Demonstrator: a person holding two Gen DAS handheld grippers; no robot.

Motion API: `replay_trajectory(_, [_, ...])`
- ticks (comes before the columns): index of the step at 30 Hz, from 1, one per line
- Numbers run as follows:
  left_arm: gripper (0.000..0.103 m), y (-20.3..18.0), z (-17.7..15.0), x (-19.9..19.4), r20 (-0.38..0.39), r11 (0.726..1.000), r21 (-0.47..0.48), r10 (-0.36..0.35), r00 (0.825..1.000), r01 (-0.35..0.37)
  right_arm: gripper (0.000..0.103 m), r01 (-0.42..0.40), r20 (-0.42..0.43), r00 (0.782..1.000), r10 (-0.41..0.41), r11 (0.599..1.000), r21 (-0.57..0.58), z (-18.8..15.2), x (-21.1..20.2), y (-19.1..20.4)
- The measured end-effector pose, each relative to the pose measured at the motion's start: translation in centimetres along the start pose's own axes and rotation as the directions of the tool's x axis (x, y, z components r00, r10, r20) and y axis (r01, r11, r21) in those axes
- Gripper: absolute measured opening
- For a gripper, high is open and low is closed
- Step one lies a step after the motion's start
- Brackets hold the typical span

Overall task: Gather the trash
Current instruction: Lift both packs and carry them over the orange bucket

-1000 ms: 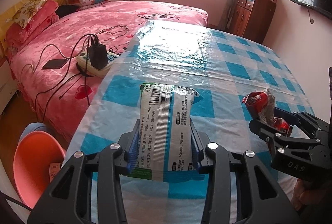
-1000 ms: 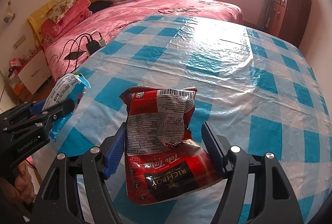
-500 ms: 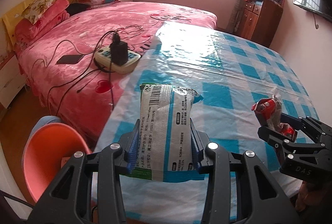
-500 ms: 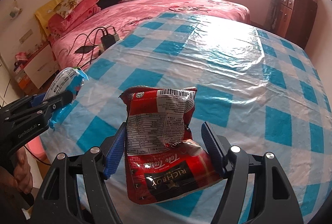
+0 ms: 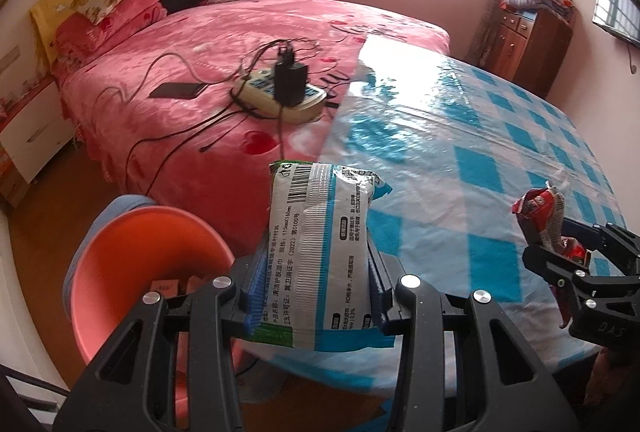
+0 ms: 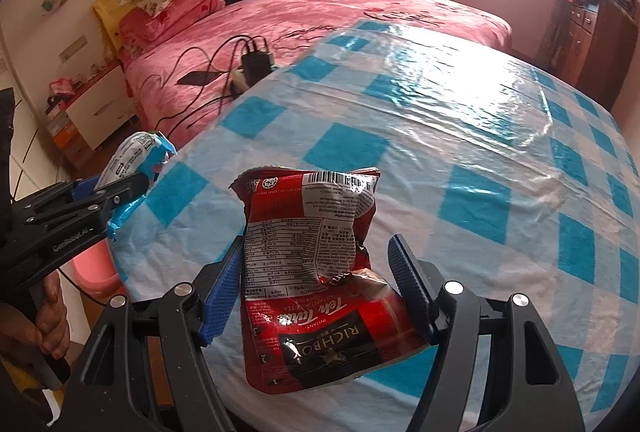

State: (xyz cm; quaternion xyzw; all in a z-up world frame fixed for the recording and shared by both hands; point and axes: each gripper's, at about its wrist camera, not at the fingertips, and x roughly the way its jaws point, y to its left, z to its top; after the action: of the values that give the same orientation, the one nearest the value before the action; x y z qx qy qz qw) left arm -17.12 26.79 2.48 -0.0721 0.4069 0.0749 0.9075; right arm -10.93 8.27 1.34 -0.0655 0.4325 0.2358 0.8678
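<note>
Over the left edge of the tabletop (image 5: 472, 136), we hold our left gripper (image 5: 314, 288) with its fingers (image 5: 256, 284) clenched on a white, blue and green wet-wipe packet (image 5: 320, 248), which stands upright between them with its barcode end up. Below and to the left of it, the left wrist view shows an orange plastic bin (image 5: 132, 264) on the floor beside the pink bed (image 5: 224, 44), with some small scraps lying inside; the right wrist view catches only a pink sliver of that bin (image 6: 94, 268) under the tabletop's left edge.

Our right gripper (image 6: 316, 292) is over the near part of the blue-and-white checked tabletop (image 6: 460, 136), and its blue fingers (image 6: 222, 296) stand spread on either side of a crumpled red Richboy instant milk tea sachet (image 6: 316, 272); the left finger touches the sachet, while the right one looks apart from it, so we cannot tell how firmly it is gripped. From the left wrist view the same gripper (image 5: 560, 252) appears at the right with the red sachet (image 5: 540, 216) sticking up out of it.

Only the left wrist view shows plainly the power strip (image 5: 280, 96) with a black charger and the dark phone (image 5: 176, 90) lying on the bed.
</note>
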Motion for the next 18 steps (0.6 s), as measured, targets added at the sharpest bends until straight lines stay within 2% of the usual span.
replay_trajectory(18, [0.043,7.6,-2.8,0.7,-0.058,0.991,-0.11,0.076,0.995,-0.082,0.071,-0.093,-0.049,0.995,0.088,0.988,-0.12,1.5,2.0,7.0])
